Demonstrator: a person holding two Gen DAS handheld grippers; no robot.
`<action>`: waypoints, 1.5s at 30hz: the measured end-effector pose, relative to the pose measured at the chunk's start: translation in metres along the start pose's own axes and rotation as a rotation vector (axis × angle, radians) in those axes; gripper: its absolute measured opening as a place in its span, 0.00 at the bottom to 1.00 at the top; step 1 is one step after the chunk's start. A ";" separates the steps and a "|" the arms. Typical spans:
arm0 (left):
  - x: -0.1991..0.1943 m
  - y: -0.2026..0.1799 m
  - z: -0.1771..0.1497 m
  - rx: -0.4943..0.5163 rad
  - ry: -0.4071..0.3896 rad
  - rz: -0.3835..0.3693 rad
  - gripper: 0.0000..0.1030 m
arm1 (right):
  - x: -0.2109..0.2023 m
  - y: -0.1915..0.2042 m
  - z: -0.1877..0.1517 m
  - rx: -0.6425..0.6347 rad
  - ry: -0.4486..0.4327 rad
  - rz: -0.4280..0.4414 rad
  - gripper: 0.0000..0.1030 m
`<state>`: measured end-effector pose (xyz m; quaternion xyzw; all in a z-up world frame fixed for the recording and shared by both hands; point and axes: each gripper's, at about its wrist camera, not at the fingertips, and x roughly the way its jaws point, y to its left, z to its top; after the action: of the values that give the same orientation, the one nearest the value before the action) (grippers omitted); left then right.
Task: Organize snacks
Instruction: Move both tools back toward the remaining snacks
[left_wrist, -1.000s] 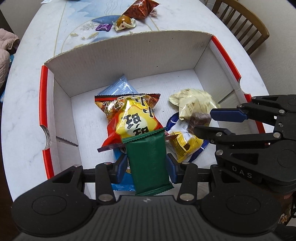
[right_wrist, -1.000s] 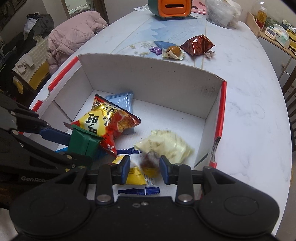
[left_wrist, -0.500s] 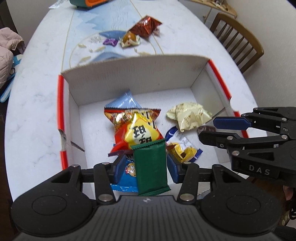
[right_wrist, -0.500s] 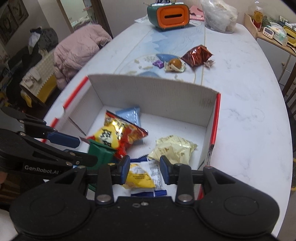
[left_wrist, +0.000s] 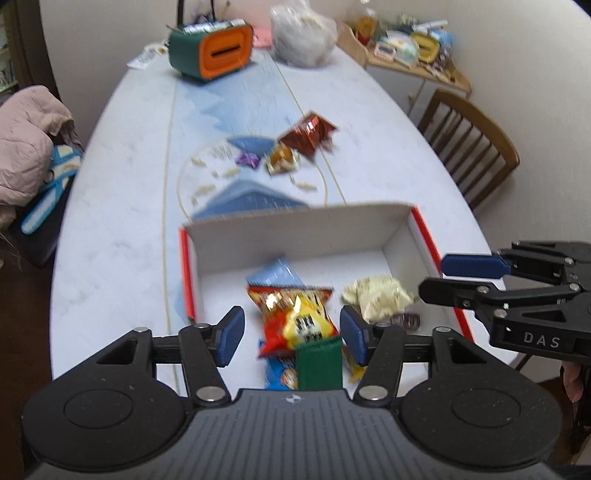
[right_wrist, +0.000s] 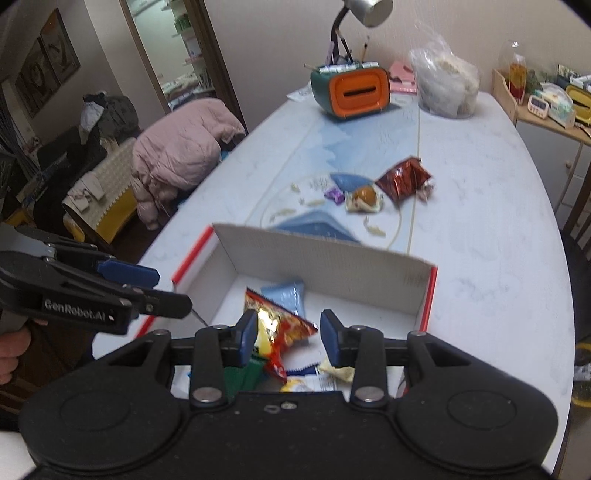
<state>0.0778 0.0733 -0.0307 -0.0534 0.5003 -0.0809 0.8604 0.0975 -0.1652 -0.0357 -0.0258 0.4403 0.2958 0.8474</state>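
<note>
Both drops done: left gripper (left_wrist: 291, 334) wide, right gripper (right_wrist: 289, 338) narrow and empty above the box (left_wrist: 303, 229); next, fetch the red packet (left_wrist: 308, 134) beyond it.

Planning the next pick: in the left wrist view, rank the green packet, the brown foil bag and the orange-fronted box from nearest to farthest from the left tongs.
1. Green packet: in the carton, between the left tongs, not gripped.
2. Brown foil bag: mid-table, beyond the carton.
3. Orange-fronted box: far end, left.
</note>
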 end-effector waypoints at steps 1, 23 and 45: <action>-0.006 0.003 0.004 -0.003 -0.016 0.004 0.55 | -0.002 0.000 0.003 -0.001 -0.007 0.003 0.36; -0.054 0.033 0.115 -0.034 -0.237 0.080 0.76 | -0.039 -0.025 0.114 -0.029 -0.225 -0.050 0.97; 0.099 0.007 0.217 0.031 -0.052 0.125 0.95 | 0.079 -0.155 0.192 0.072 -0.041 -0.169 1.00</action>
<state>0.3149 0.0634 -0.0088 -0.0109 0.4788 -0.0335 0.8772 0.3537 -0.1968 -0.0118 -0.0266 0.4295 0.2075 0.8785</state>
